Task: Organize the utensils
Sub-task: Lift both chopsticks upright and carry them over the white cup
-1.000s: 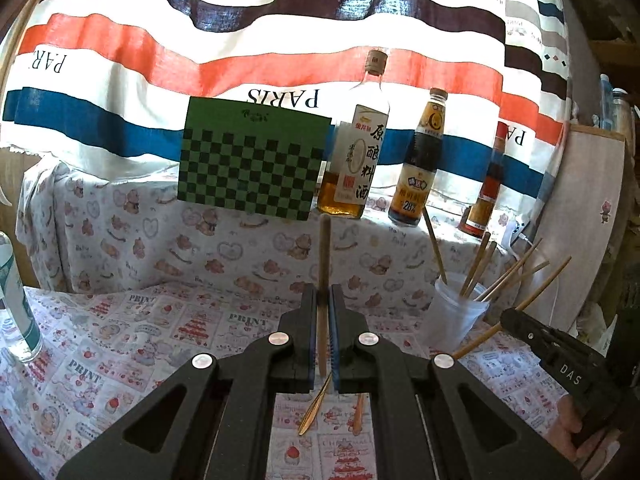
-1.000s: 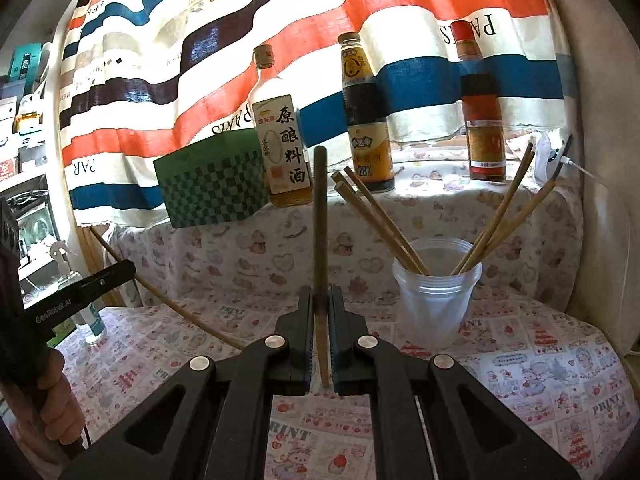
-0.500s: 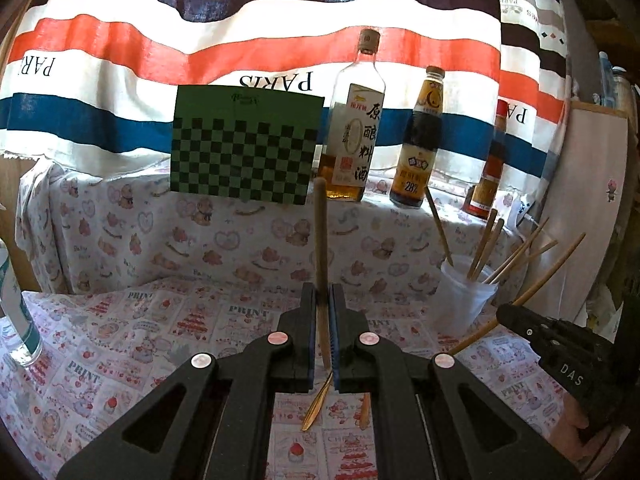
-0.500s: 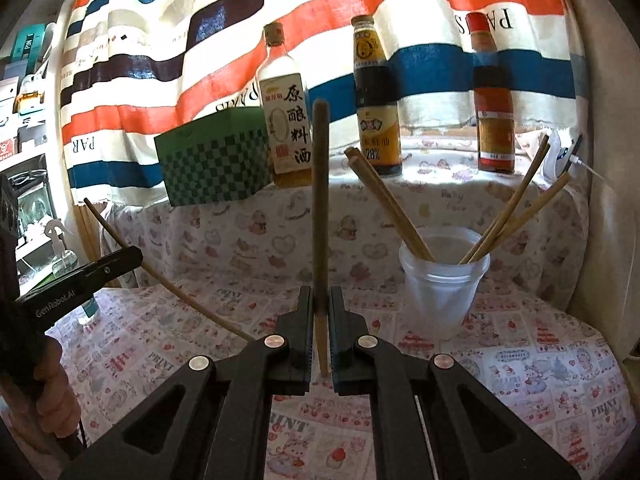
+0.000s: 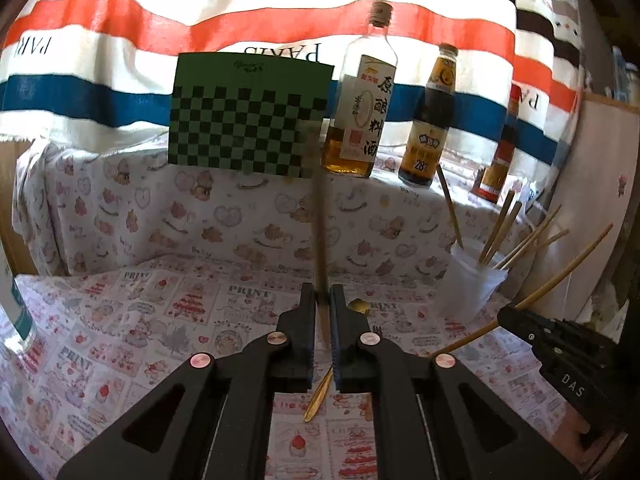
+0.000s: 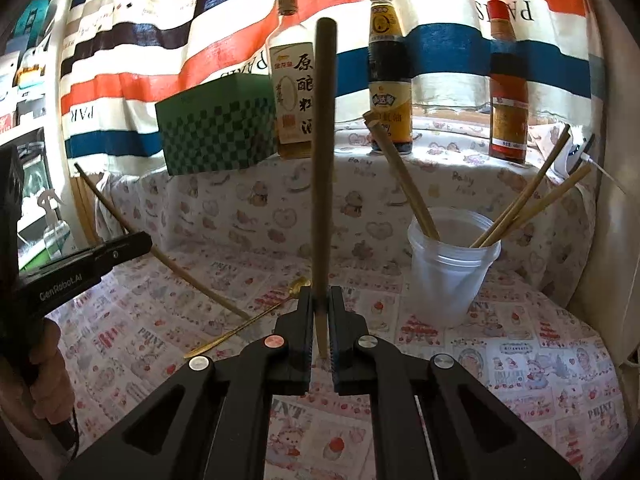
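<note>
Both tongs are clamped on a chopstick each, pointing up. The right tongs [image 6: 320,312] and its chopstick [image 6: 323,160] sit nearer the cup [image 6: 452,268], ahead-right; left tongs [image 5: 320,308] holds its chopstick [image 5: 319,232] farther off.

A home kitchen corner. The worktop [image 6: 520,364] is draped in a printed cloth of cartoon bears and cakes, and a striped fabric [image 5: 120,28] hangs behind it. On a raised ledge stand a cooking wine bottle [image 5: 362,104], a dark soy sauce bottle [image 5: 432,120] and a red-capped sauce bottle [image 6: 508,92]. A clear plastic cup [image 6: 452,264] holds chopsticks [image 6: 528,196].
</note>
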A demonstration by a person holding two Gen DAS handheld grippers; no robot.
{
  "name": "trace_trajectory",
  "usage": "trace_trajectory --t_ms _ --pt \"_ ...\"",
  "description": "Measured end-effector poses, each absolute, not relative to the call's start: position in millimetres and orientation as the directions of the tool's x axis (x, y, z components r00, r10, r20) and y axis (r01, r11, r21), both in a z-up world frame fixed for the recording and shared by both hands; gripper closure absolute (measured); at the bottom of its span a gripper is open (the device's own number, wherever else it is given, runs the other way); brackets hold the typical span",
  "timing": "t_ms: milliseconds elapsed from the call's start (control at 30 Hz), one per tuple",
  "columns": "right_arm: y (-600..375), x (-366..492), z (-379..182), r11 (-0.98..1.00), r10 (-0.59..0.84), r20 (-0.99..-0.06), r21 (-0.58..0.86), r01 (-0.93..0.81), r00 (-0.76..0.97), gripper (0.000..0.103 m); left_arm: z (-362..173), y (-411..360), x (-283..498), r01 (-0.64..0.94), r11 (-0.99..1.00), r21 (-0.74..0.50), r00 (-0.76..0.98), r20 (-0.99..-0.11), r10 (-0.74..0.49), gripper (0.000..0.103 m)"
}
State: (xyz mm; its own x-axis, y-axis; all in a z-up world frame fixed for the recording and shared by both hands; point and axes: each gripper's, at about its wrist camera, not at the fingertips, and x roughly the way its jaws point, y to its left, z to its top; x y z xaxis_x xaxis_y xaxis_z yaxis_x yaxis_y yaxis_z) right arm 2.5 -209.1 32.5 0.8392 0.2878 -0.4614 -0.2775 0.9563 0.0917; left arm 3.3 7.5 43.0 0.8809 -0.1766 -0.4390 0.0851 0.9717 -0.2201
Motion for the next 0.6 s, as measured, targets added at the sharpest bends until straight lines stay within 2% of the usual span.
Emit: trace_trajectory --t_ms 333,467,600 --pt "-232.9 -10.0 57.1 0.949 0.312 -0.358 0.166 -0.269 0.88 0.095 67.3 18.4 -17.1 0.15 0.95 -0.272 0.915 -0.325 -0.238 0.098" --pt "-248.4 -17.2 73.3 0.947 0.307 -0.304 0.191 -0.258 0.902 0.095 102.1 16.5 -26.9 0.201 0.934 -0.295 0.932 -0.236 -0.275 0.098" --pt "-273.4 -19.3 88.3 0.95 0.272 -0.255 0.224 -0.217 0.928 0.095 134.0 -11.0 -17.1 0.23 0.936 -0.266 0.932 -0.217 -0.291 0.098"
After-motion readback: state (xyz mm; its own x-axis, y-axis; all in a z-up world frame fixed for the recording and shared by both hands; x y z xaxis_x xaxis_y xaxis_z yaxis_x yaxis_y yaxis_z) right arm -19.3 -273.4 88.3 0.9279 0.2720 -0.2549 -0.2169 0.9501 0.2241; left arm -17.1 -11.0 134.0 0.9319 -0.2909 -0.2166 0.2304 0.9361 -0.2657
